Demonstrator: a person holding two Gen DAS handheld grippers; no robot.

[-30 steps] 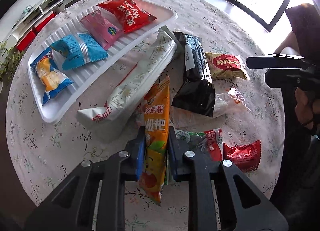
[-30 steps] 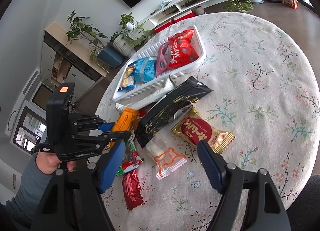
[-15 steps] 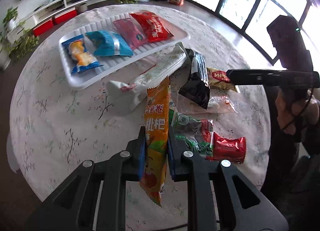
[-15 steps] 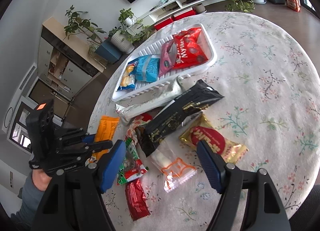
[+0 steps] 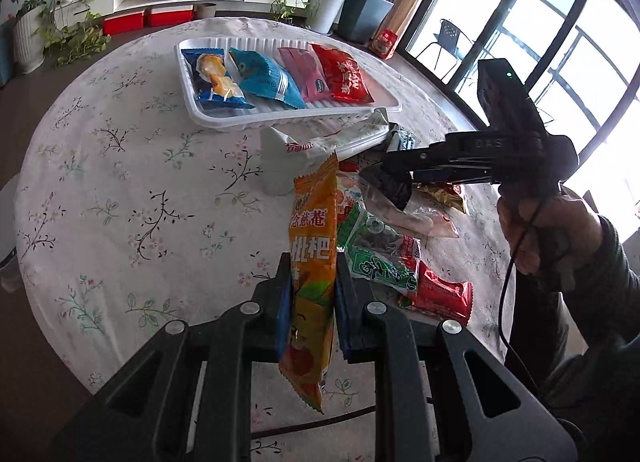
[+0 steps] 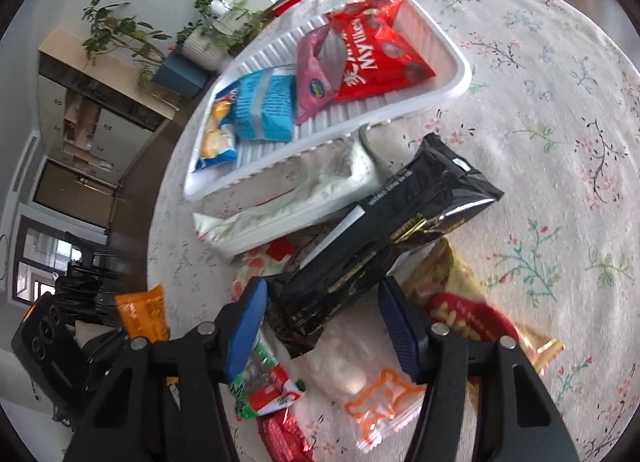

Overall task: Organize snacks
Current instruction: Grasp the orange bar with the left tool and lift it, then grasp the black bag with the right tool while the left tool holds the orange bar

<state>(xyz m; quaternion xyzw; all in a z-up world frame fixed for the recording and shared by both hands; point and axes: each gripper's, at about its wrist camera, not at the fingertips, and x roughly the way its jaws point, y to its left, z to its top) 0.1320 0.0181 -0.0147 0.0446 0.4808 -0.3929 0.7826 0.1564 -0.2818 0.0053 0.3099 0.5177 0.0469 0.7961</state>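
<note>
The left hand-held gripper (image 5: 310,302) was clamped on an orange snack packet (image 5: 312,258), held lengthwise between its blue pads above the surface (image 5: 120,189). The right hand-held gripper (image 6: 322,322) stood wide apart, gripping nothing, its fingers straddling the near end of a black snack bag (image 6: 384,238) in the loose pile. The white tray (image 5: 384,107) held four packets side by side, beyond the pile.

Gold-and-red packet (image 6: 472,314) motion-blurred, white tray (image 5: 224,119) partly hiding long white packet (image 5: 320,143)
</note>
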